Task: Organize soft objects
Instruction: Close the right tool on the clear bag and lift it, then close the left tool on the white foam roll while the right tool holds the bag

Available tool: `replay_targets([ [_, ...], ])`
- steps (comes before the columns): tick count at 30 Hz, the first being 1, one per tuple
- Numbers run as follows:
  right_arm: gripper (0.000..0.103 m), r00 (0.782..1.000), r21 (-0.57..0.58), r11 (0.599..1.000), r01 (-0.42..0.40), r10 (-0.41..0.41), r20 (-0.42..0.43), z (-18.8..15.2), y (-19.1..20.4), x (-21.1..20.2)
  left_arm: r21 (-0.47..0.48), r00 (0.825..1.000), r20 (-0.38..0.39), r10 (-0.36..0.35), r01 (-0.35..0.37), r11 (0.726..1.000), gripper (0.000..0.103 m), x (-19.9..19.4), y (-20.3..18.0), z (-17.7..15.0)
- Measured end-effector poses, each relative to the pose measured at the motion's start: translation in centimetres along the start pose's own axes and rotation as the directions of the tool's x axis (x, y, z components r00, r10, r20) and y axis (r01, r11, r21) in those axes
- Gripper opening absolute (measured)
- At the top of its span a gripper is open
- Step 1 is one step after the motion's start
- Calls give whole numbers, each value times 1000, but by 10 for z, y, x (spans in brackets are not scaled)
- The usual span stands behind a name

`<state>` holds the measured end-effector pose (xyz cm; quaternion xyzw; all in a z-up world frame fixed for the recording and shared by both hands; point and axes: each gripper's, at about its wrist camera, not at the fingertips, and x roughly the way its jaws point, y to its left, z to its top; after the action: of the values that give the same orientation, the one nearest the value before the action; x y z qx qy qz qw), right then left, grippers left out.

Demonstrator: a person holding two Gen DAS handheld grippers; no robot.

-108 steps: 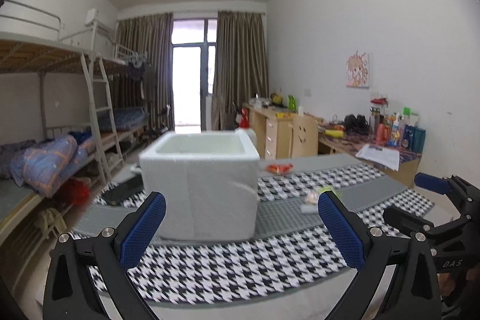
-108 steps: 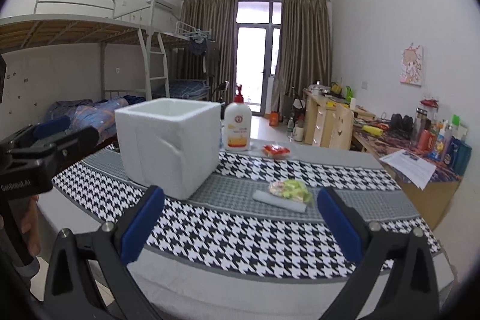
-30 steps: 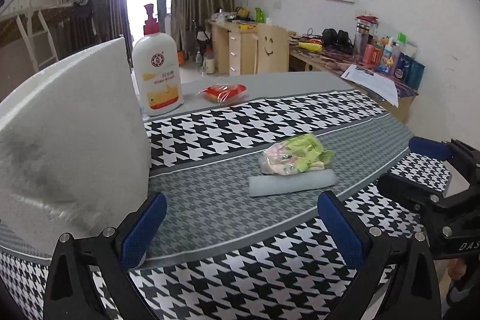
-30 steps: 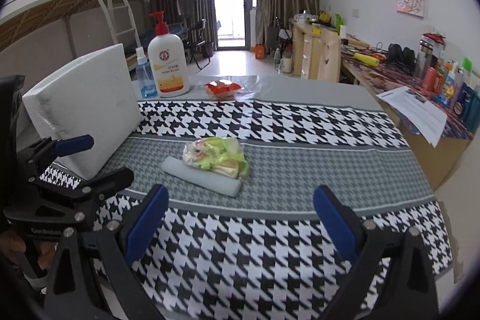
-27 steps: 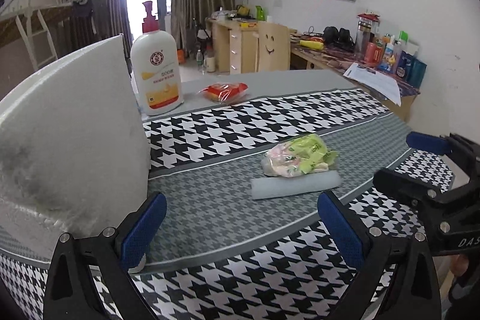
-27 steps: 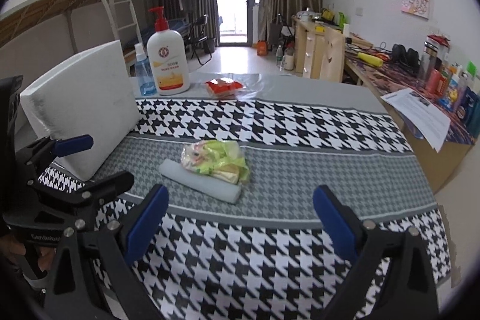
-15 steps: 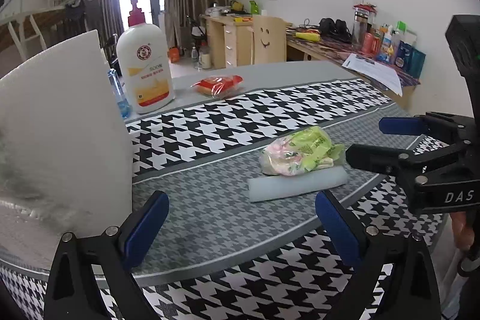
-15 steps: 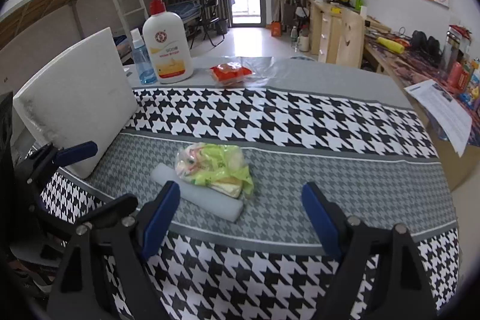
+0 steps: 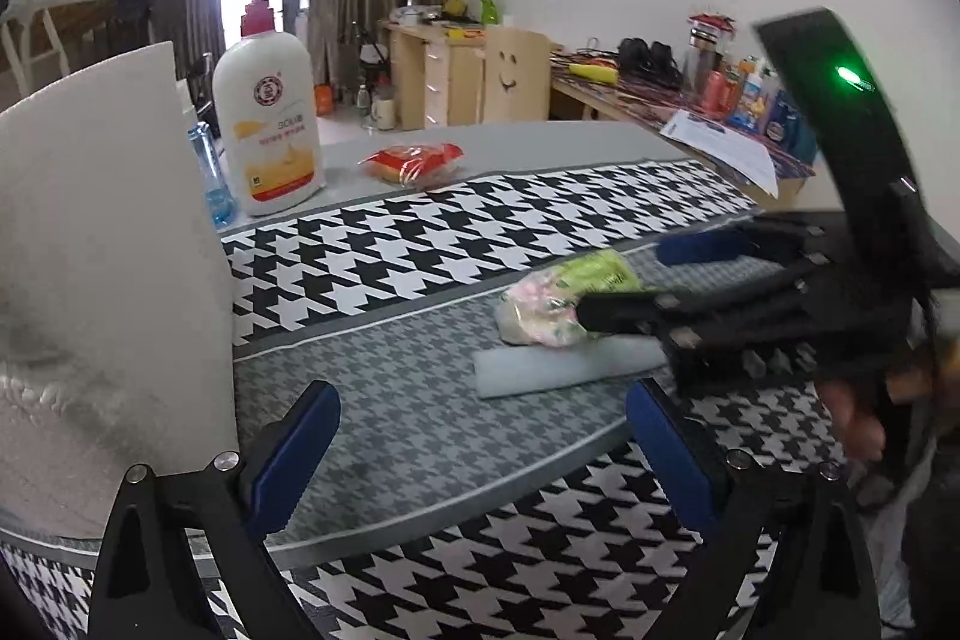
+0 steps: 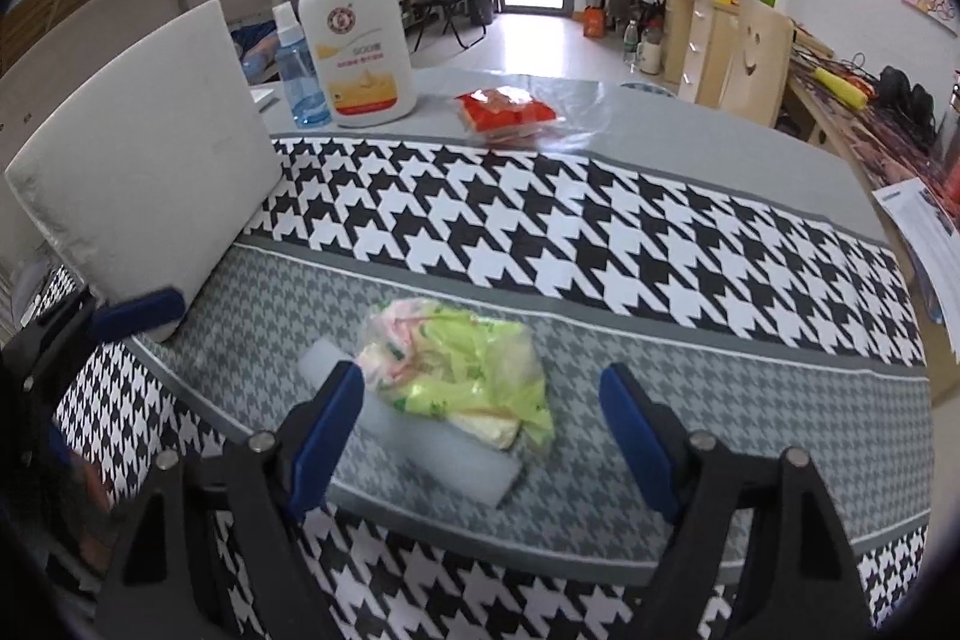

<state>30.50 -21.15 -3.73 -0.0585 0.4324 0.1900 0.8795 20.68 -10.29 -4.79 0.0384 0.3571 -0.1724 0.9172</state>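
Right wrist: green packet point(image 10: 462, 370) between open right gripper point(image 10: 480, 415) fingers.

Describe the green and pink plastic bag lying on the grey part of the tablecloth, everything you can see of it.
The plastic bag is a crumpled, thin, translucent bag printed in lime green and pink, with something pale inside. It lies slumped on the grey houndstooth band of the tablecloth, leaning against and partly over a pale foam strip. The right gripper frames it, jaws just narrowing but not pressing it.
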Motion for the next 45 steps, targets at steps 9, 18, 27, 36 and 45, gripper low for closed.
replay_targets([
  [9,64,996,6,998,-59,60,-70,11,-1,24,-12,1000,-6,-3,3,1000,96,0,4,-2],
  [18,34,989,38,993,-111,114,-91,12,-1,28,-20,1000,3,-9,9,1000,96,-2,6,-2],
  [27,22,989,46,989,-140,142,-35,7,-4,2,-28,1000,-6,-22,22,999,96,0,2,2],
  [36,22,991,72,989,-126,123,47,-9,-20,-38,68,996,-25,-81,83,994,96,1,-15,14],
  [45,23,985,99,984,-147,137,102,-41,-27,-70,198,983,-118,-139,160,967,91,21,-29,21],
])
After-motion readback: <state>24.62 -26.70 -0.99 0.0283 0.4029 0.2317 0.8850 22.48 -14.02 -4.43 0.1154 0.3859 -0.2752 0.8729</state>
